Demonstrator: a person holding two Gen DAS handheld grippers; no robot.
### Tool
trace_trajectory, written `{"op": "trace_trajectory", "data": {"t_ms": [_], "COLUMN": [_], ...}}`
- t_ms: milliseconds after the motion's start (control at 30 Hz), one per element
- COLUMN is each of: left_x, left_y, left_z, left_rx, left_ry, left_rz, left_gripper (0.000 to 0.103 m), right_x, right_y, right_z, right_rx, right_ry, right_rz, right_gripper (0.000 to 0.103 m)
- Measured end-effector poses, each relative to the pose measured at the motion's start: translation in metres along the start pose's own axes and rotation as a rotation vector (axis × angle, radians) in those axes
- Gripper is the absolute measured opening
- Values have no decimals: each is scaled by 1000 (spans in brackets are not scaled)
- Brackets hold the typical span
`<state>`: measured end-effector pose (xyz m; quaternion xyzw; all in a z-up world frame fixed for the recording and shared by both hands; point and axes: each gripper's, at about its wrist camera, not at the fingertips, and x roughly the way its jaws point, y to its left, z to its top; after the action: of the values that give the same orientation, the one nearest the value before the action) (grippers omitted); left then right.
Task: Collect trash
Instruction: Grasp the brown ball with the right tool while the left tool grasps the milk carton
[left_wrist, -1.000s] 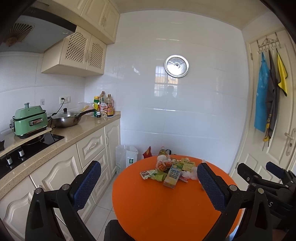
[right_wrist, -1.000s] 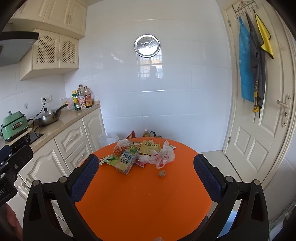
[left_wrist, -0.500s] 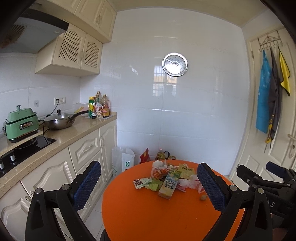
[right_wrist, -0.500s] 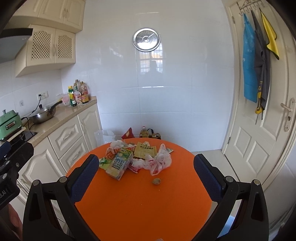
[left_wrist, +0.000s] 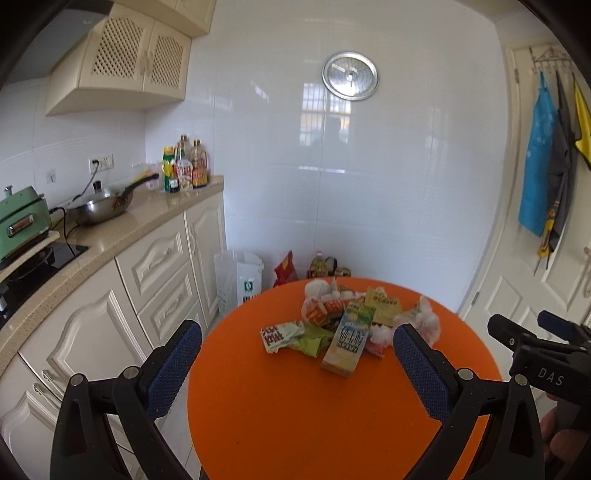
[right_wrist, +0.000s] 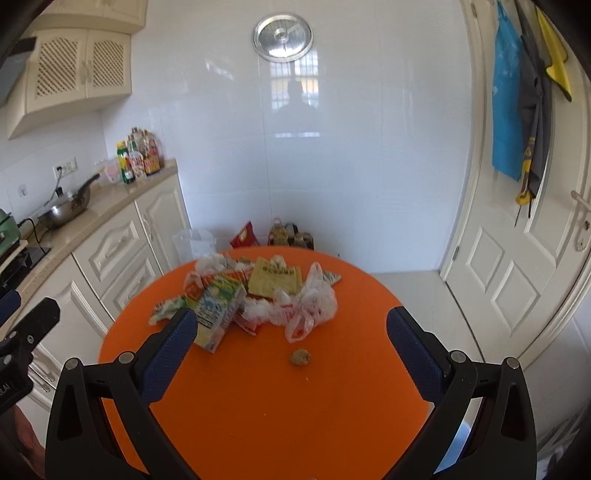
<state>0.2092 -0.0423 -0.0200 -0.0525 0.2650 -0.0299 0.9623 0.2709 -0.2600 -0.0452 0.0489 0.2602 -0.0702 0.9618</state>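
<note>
A round orange table fills the lower middle of both views and serves as the landmark. On its far half lies the trash pile, made up of a drink carton at the near-left of the heap, a yellow packet behind it, crumpled clear plastic bags on the right, and a green-and-white wrapper at the left edge. A small brown crumb ball sits alone just nearer than the pile. Above the table's near side, the left gripper and right gripper both hang with fingers spread wide, holding nothing.
</note>
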Motion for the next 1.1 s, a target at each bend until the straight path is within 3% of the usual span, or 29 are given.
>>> {"op": "trace_trajectory", "data": {"t_ms": [200,467,700,867,1000,1033,1100], "left_x": [70,172,234,266,296,302,321], "left_y": [-12,-47,-71,-87,-100,-101,-108], "left_z": [2,5,15,15,9,6,2], "left_rx": [8,51,85,120,168,175,203], "left_ry": [108,227,270,275,290,296,315], "left_rz": [-9,-17,-22,-27,-14,-10,-3], "left_gripper": [102,102,102,102,102,102,101], "right_x": [61,138,170,184,184,184,184], "right_y": [-10,-30,-29,-30,-27,-28,-30], "right_z": [-24,-57,-65,-70,-74,-74,-74], "right_rx": [-4,20,18,31,12,15,25], "right_ry": [151,327,374,383,361,360,358], "right_rz": [-3,1,57,86,84,91,105], "right_gripper": [103,79,64,44,35,29,29]}}
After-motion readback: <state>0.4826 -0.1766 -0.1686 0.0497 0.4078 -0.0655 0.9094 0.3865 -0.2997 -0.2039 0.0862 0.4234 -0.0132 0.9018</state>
